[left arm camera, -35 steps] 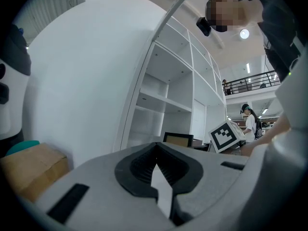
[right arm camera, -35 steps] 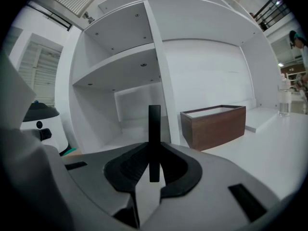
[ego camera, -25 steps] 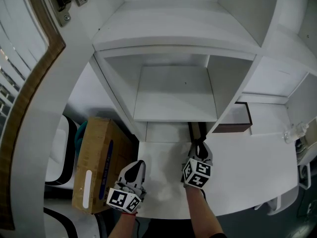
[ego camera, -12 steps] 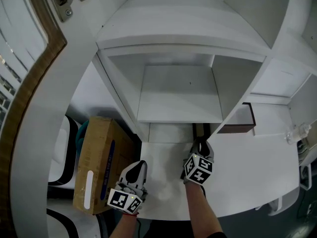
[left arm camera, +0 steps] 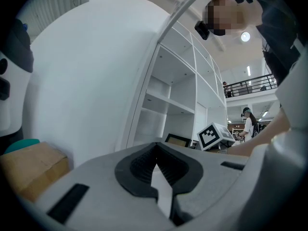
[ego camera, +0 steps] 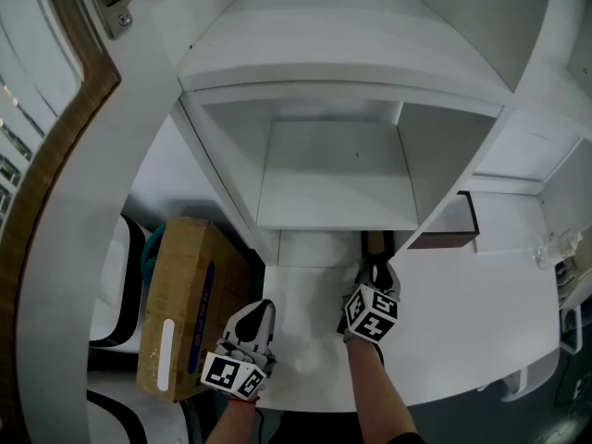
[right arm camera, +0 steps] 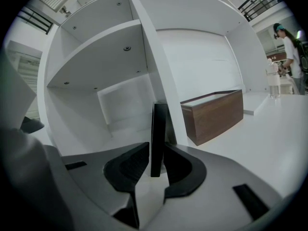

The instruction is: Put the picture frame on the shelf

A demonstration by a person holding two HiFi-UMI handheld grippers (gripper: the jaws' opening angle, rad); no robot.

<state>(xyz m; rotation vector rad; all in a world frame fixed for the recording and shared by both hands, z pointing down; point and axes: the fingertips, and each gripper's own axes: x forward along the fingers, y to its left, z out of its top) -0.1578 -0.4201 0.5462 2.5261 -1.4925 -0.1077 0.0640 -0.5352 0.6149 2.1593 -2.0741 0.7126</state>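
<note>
The black picture frame [right arm camera: 158, 137] stands edge-on between the jaws of my right gripper [right arm camera: 155, 161], which is shut on its lower edge. In the head view the picture frame [ego camera: 375, 242] shows as a dark strip at the mouth of the low compartment of the white shelf unit [ego camera: 333, 178], just ahead of the right gripper [ego camera: 375, 268]. My left gripper [ego camera: 255, 311] rests apart near the white surface's front left edge, its jaws together with nothing in them. From the left gripper [left arm camera: 155, 166] view I see the frame's face [left arm camera: 177, 140] beside the right gripper's marker cube [left arm camera: 214, 134].
A brown wooden box [right arm camera: 214, 114] sits right of the shelf's upright divider [right arm camera: 163, 90]; the same wooden box [ego camera: 446, 229] shows in the head view. A cardboard box [ego camera: 180, 308] stands on the floor at the left. A clear bottle [ego camera: 555, 246] is at the far right.
Only the head view has shifted slightly. Both grippers and the frame stay where they were.
</note>
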